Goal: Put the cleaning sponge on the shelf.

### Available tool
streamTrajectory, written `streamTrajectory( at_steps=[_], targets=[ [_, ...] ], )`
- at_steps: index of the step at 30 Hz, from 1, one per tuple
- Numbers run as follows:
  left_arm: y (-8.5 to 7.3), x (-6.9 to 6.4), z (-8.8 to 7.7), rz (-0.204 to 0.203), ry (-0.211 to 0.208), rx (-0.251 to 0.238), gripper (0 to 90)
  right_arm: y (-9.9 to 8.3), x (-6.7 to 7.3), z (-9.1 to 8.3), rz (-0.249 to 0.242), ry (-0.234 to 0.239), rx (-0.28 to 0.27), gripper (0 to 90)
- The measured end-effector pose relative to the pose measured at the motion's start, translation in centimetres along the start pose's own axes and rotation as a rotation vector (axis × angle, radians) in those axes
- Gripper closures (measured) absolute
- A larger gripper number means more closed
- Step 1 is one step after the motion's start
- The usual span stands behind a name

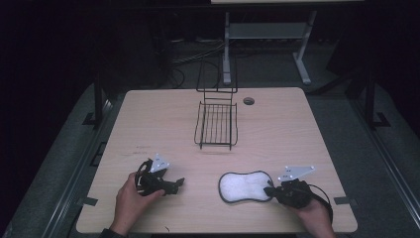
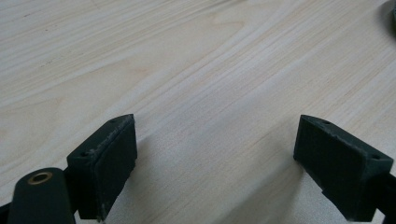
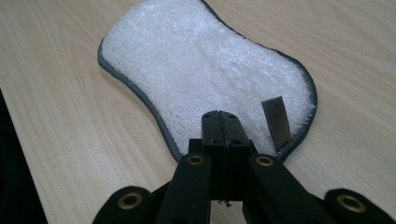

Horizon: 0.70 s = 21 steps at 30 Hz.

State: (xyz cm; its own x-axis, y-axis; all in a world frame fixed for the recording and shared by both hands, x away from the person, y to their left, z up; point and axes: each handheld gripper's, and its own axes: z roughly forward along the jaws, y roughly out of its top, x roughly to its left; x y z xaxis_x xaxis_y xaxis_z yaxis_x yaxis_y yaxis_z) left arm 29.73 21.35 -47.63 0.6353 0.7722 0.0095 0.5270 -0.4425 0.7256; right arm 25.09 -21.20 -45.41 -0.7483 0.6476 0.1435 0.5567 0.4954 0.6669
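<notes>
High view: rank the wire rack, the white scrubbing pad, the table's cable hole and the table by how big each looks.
1. table, by far the largest.
2. wire rack, counting its upright back.
3. white scrubbing pad; it lies nearer the camera, so its gap to the rack is unsure.
4. cable hole, smallest.

In the right gripper view, the closed jaws of the right gripper [image 3: 222, 126] cover the near edge of the white pad [image 3: 201, 70], so it cannot be told whether they pinch it. The pad's far end is cut off by the top edge. In the high view, the wire rack [image 1: 216, 124] fades into the dark background. Both forearms leave at the bottom edge.
</notes>
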Motion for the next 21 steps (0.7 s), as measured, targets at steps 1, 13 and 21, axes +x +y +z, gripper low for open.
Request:
streamTrajectory(
  at_steps=[1,13,21],
  targets=[
    [0.0,0.0,0.0,0.0,0.0,0.0,12.5,0.0,0.0,0.0,0.001,-0.001,0.0,90.0],
    [0.0,0.0,0.0,0.001,0.0,0.0,12.5,0.9,-1.3,0.6,0.0,-0.026,-0.002,90.0],
    [0.0,0.0,0.0,0.001,0.0,0.001,12.5,1.8,-2.1,1.3,0.003,-0.058,-0.006,90.0]
  ],
)
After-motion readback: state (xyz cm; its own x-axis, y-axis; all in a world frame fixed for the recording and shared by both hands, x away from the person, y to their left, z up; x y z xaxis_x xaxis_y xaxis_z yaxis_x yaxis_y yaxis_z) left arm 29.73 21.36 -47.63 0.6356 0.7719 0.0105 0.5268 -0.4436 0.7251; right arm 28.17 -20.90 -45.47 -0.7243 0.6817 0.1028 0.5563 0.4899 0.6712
